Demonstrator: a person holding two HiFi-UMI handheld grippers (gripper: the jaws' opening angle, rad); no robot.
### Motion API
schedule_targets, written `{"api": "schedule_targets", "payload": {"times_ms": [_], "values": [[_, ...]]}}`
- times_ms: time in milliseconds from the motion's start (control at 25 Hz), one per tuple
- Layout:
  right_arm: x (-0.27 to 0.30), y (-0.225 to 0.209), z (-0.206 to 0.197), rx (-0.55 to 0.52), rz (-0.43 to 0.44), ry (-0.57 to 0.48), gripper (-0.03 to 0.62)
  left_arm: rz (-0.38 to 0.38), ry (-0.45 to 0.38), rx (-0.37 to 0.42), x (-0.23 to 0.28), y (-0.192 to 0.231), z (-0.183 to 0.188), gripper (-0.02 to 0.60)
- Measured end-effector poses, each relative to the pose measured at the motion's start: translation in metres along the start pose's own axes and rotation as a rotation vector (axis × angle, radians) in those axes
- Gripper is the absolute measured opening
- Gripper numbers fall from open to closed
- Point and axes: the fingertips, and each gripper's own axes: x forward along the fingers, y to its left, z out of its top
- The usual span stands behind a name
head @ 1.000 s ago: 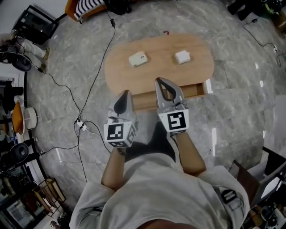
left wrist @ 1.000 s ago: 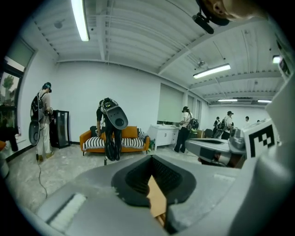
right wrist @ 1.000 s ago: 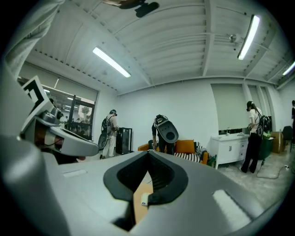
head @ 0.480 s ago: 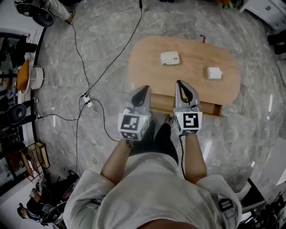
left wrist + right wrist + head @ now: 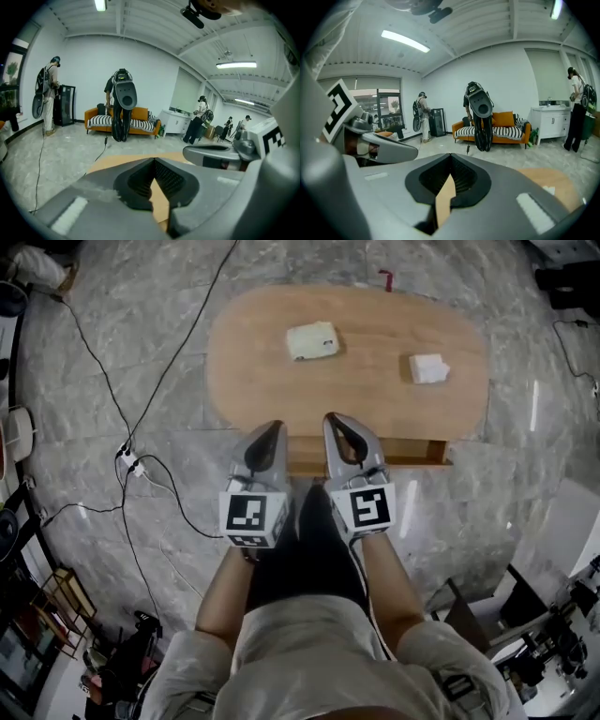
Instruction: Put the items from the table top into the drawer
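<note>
Head view: looks down on one oval table [image 5: 375, 399] with two items on top, well apart from each other: a cream box [image 5: 312, 340] toward the left and a white box [image 5: 428, 368] toward the right. Finds one drawer [image 5: 412, 452] under the near edge, pulled out a little. Shows two grippers side by side just before that edge, the left gripper [image 5: 272, 427] and the right gripper [image 5: 336, 418], each with a marker cube at the back. Places both boxes well beyond the tips (cream box ahead of the left tip, white box ahead and off to the right of the right one), touching neither.

Left gripper view: shows the left gripper [image 5: 153, 161] with jaws pressed together at the tips, pinching nothing; only table [image 5: 112, 163] wood visible through the slot below them. Catches the right gripper [image 5: 220, 154] alongside, at the right edge.

Right gripper view: shows the right gripper [image 5: 451, 157] closed tip to tip as well, empty. Catches the left gripper [image 5: 379, 147] at the left and table [image 5: 555, 178] wood low on the right, with a small white patch on it (too small to name).
</note>
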Motion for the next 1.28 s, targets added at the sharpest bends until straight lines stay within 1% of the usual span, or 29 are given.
{"api": "schedule_targets", "payload": {"times_ms": [80,160,280,360,440,560,680,800,920,1040,1120,1160,1200,1240,1280], "values": [[0.015,-0.013,-0.024,0.029,-0.011,0.032,0.006,-0.007,0.019,0.003,0.027,0.003,-0.019,0.02],[0.026,-0.027,-0.05,0.03,-0.027,0.063,0.008,-0.033,0.043,0.004,0.049,0.0,-0.041,0.02],[0.035,-0.047,-0.096,0.032,-0.054,0.118,0.006,-0.078,0.092,-0.049,0.073,-0.003,-0.079,0.02],[0.04,-0.059,-0.12,0.037,-0.072,0.143,0.006,-0.085,0.11,-0.058,0.086,-0.001,-0.098,0.02],[0.045,-0.065,-0.137,0.042,-0.077,0.162,0.008,-0.082,0.134,-0.066,0.092,0.001,-0.117,0.02],[0.057,-0.07,-0.152,0.045,-0.075,0.198,0.008,-0.076,0.178,-0.129,0.095,0.011,-0.141,0.02],[0.081,-0.08,-0.159,0.022,-0.072,0.206,0.008,-0.06,0.199,-0.165,0.105,0.023,-0.155,0.02],[0.111,-0.1,-0.172,0.013,-0.076,0.245,0.008,-0.055,0.209,-0.19,0.128,0.032,-0.162,0.02],[0.135,-0.116,-0.178,-0.006,-0.086,0.275,0.008,-0.051,0.208,-0.2,0.147,0.044,-0.16,0.02],[0.155,-0.125,-0.186,0.0,-0.081,0.295,0.008,-0.038,0.21,-0.221,0.152,0.055,-0.162,0.02],[0.164,-0.134,-0.191,-0.015,-0.097,0.314,0.008,-0.04,0.221,-0.221,0.156,0.057,-0.167,0.02],[0.168,-0.138,-0.194,-0.017,-0.107,0.326,0.022,-0.046,0.229,-0.215,0.158,0.056,-0.17,0.02],[0.172,-0.142,-0.197,-0.01,-0.114,0.341,0.122,-0.052,0.235,-0.209,0.16,0.056,-0.173,0.02],[0.177,-0.145,-0.2,0.004,-0.12,0.354,0.185,-0.055,0.239,-0.207,0.161,0.057,-0.174,0.02],[0.182,-0.148,-0.203,0.019,-0.128,0.364,0.193,-0.056,0.24,-0.209,0.161,0.058,-0.174,0.02]]}}
